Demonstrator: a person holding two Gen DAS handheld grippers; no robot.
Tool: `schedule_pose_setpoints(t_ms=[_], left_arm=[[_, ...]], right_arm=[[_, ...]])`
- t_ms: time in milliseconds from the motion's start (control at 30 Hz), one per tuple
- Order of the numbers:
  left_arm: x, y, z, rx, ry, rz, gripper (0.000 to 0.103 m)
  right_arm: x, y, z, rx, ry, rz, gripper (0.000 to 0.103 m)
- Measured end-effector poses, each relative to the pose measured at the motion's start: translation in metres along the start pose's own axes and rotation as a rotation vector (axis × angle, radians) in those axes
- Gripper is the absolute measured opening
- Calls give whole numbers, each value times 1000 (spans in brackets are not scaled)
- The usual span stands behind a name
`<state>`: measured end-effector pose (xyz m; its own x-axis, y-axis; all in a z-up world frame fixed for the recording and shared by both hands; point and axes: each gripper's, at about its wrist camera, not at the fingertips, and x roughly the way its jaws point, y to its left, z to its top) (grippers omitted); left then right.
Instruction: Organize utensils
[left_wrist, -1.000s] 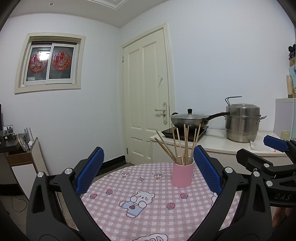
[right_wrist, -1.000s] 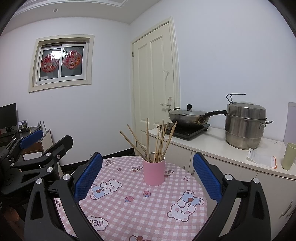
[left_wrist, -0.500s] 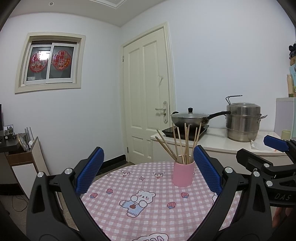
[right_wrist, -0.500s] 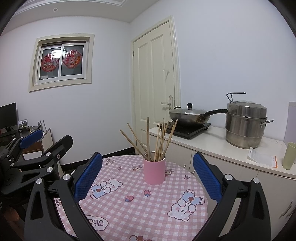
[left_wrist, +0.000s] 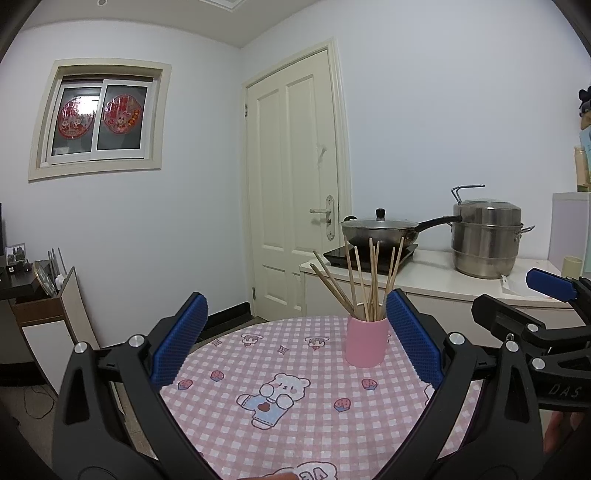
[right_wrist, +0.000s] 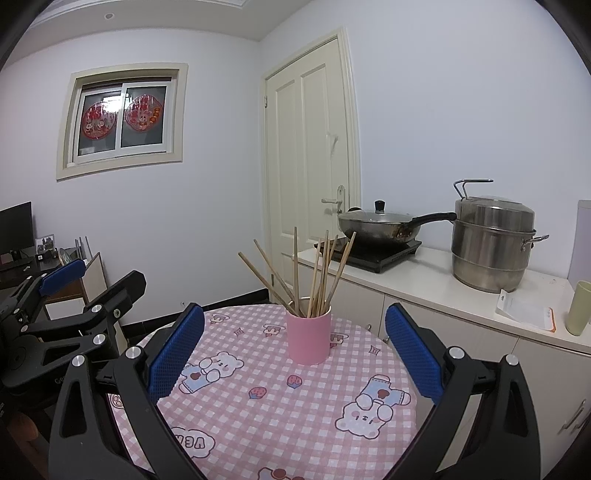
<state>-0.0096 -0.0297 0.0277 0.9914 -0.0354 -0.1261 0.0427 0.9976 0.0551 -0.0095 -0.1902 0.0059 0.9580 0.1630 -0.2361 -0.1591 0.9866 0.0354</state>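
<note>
Both the left claw (left_wrist: 295, 341) and right claw (right_wrist: 294, 343) hang wide open and empty. The pink cylindrical cup (right_wrist: 308, 334) of wooden chopsticks (right_wrist: 314, 273) stands ahead between the right claw's pads, slightly lower in view than a second ago; the chopsticks appear already gathered.

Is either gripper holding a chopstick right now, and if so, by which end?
Nothing is held. The left gripper and right gripper are open and empty; every chopstick stands in the pink cup.

"DAS" on right gripper (left_wrist: 532, 328)
</note>
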Motion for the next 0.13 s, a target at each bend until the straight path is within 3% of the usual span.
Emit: schedule_pose_setpoints(t_ms=[133], left_arm=[[2,-1,-1,6,5,5,96]], right_arm=[[3,0,0,3,7,0,95]])
